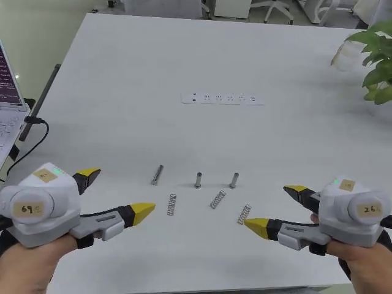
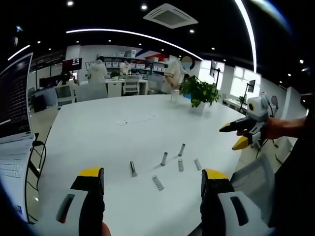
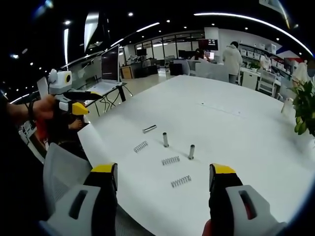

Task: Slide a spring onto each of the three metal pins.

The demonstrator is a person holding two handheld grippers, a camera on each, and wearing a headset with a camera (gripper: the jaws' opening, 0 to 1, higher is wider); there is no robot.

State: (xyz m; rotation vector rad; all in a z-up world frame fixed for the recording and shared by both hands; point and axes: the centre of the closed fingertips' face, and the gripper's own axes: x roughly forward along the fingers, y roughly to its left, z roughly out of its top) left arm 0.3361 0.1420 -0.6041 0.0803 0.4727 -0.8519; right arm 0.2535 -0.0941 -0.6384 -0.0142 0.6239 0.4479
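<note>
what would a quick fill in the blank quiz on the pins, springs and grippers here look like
1. Counting the left spring, middle spring and right spring, ____ springs lie loose on the table.
2. The left pin lies on its side, while the middle pin and right pin stand ____.
3. The tongs of the left gripper and right gripper are both ____, holding nothing.

Missing words: three; upright; open
</note>
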